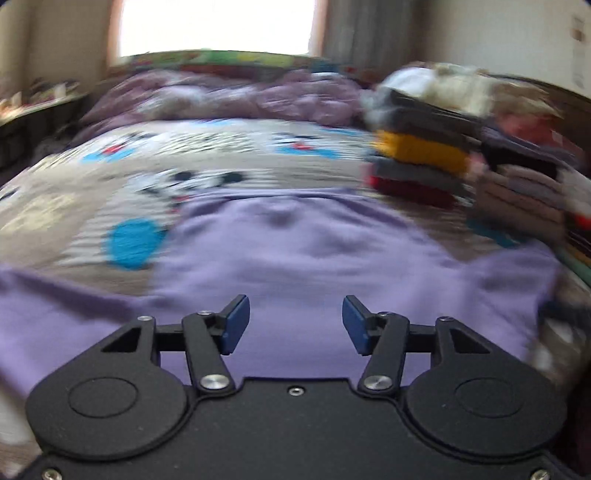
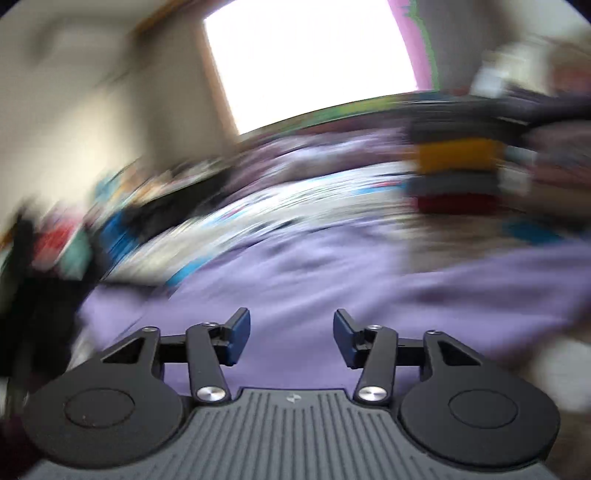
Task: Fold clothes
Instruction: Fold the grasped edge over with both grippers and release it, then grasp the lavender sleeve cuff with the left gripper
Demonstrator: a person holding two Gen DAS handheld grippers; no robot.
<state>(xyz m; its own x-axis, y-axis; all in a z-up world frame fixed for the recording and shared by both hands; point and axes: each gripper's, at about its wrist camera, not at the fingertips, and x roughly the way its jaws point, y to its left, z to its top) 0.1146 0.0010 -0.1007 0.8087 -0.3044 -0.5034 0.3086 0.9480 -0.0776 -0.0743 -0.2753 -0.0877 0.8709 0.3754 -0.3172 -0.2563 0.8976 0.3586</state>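
Note:
A lilac garment [image 1: 303, 251] lies spread flat on the patterned bedspread [image 1: 207, 166], filling the lower half of the left wrist view. My left gripper [image 1: 295, 323] hovers over its near part, jaws apart with nothing between the blue pads [image 1: 236, 325]. In the right wrist view the same lilac garment [image 2: 295, 288] lies under my right gripper [image 2: 291, 338], which is also open and empty. That view is tilted and heavily blurred. Neither gripper touches the cloth as far as I can tell.
A tall stack of folded clothes [image 1: 436, 155] with yellow, grey and red layers stands on the bed at the right, also in the right wrist view as the stack [image 2: 461, 173]. A rumpled purple duvet [image 1: 240, 99] lies at the back under a bright window [image 1: 218, 26].

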